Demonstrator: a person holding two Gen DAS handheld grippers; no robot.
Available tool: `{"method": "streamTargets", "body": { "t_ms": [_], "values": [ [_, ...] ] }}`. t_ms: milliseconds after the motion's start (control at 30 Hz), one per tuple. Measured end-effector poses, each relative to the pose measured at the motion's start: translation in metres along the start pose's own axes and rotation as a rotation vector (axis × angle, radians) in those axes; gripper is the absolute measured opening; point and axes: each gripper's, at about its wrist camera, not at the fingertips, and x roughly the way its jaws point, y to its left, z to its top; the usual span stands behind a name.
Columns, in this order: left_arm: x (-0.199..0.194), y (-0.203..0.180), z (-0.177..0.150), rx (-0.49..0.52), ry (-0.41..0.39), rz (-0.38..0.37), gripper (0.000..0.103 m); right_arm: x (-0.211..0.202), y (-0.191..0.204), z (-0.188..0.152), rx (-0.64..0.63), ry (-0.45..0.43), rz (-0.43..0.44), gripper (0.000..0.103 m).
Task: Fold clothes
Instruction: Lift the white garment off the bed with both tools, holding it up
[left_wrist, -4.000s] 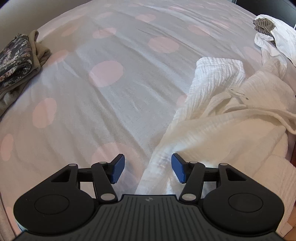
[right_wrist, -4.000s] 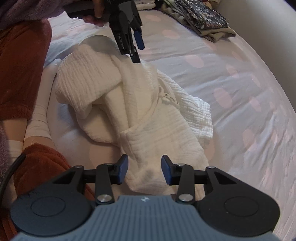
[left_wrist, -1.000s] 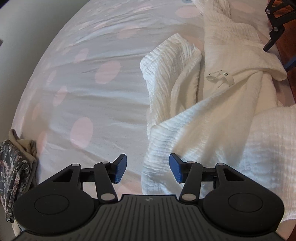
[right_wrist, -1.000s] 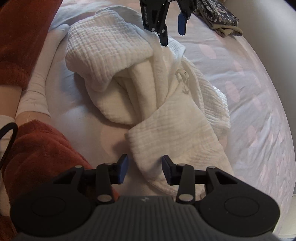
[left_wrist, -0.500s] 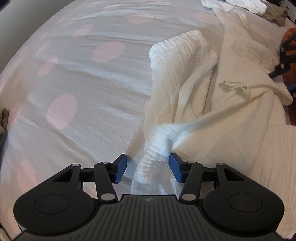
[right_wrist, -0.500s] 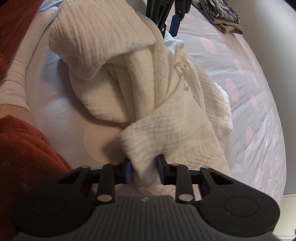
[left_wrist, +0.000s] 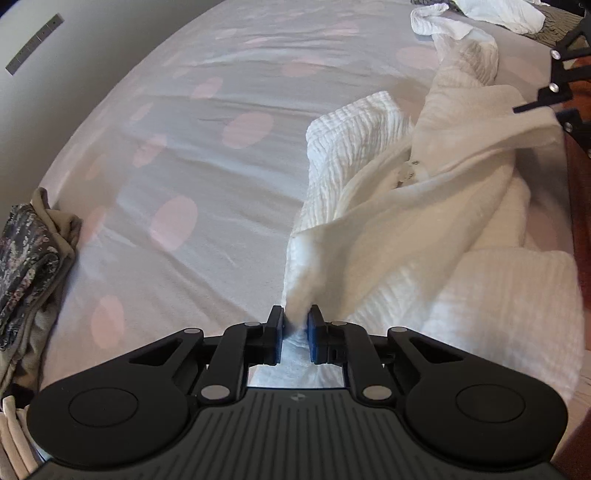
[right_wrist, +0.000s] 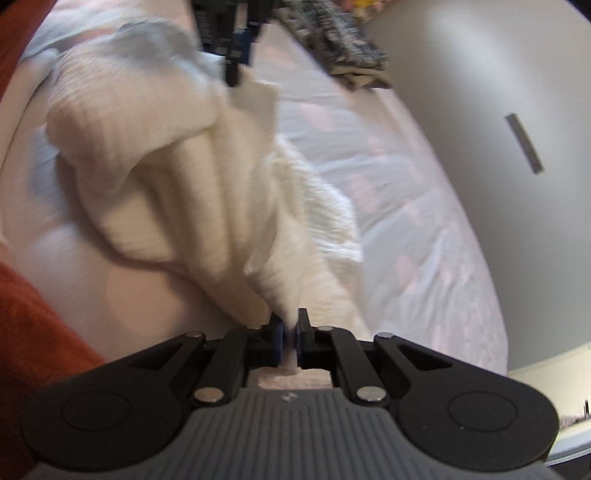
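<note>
Far left in your left wrist view: a folded floral garment (left_wrist: 26, 258) sits at the bed edge, well apart from the work. Next is bare polka-dot sheet (left_wrist: 177, 177), w/ nothing on it btwn that pile and the white garment (left_wrist: 424, 229). That crinkled white piece lies bunched on the right half of the sheet, its long axis running from your left gripper (left_wrist: 295, 332) away toward the upper right, where your right gripper (left_wrist: 554, 96) shows at the frame edge. So you've got 1 end each, and the cloth is strung btwn the 2 tools. Left gripper: jaws closing, nearly together, w/ a pinch of the white fabric's near edge pressed btwn the blue pads (left_wrist: 277, 334). In the right wrist view (blurred) it's the mirror: right gripper (right_wrist: 290, 338) clamped almost fully on a fold of the same white garment (right_wrist: 177, 177), cloth rising straight out of the jaws toward the left gripper (right_wrist: 236, 48) at top centre. Your red-sleeved arm (right_wrist: 33, 325) is at left, grey wall (right_wrist: 480, 110) at right. Judgement: neither hand is nearer, both are already on it, so the next move likely turns on pulling apart along that long axis to shake the bundle flat. The middle looks twisted, so expect it to resist spreading.
</note>
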Motion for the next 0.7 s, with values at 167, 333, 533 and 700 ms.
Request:
{"method": "streamTargets", "body": {
  "t_ms": [167, 333, 533, 700],
  "values": [
    [-0.052, -0.003, 0.003, -0.051, -0.064, 0.065, 0.006, -0.03, -0.036, 0.004, 0.096, -0.039, -0.144, 0.006],
    [-0.117, 0.001, 0.018, -0.115, -0.173, 0.139, 0.005, -0.075, -0.084, 0.019, 0.155, -0.127, -0.294, 0.006],
    [-0.222, 0.01, 0.046, -0.216, -0.357, 0.224, 0.005, -0.13, -0.16, 0.048, 0.264, -0.22, -0.422, 0.006],
    [-0.326, 0.014, 0.066, -0.24, -0.556, 0.37, 0.004, -0.183, -0.21, 0.077, 0.37, -0.321, -0.493, 0.006]
  ]
}}
